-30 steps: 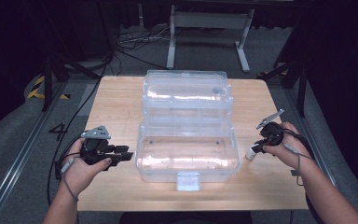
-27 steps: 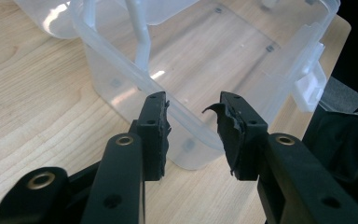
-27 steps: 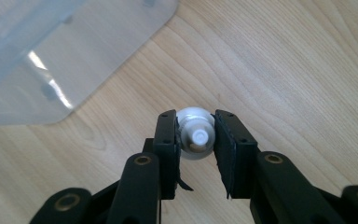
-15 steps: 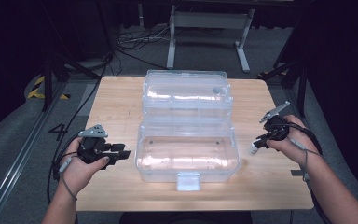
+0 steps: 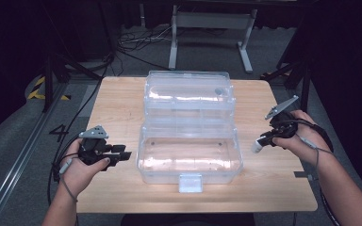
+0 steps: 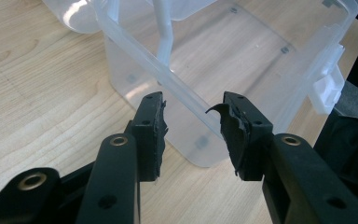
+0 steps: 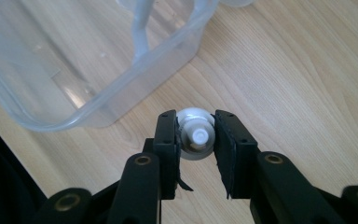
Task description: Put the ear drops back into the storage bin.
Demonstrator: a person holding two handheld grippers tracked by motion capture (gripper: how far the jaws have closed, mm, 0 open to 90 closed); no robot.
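Shifted since the earlier frames: right gripper (image 5: 264, 141), now farther toward the right edge of the wooden table (image 5: 122, 94) and away from the clear plastic storage box (image 5: 188, 155); left gripper (image 5: 122, 153) unchanged in place beside the box's left end. Item held: small white cylindrical object (image 7: 195, 135), possibly a cap or small bottle seen end-on, exact kind not discernible; pinched between the right gripper's (image 7: 195, 140) two black jaws, above bare tabletop, near the box's right wall but apart from it; in the high view its pale end (image 5: 256, 147) protrudes from the jaws toward the box. Left gripper (image 6: 191, 133): jaws spread, nothing between them, pointed at the near corner of the box (image 6: 223, 70); one jaw pad torn and curling at its edge. Box: transparent, lid swung open and lying back toward the far side of the table, white latch (image 5: 190, 182) on the front wall facing the person, interior showing no contents. Both hands enter from the lower edge, one at each side of the box.
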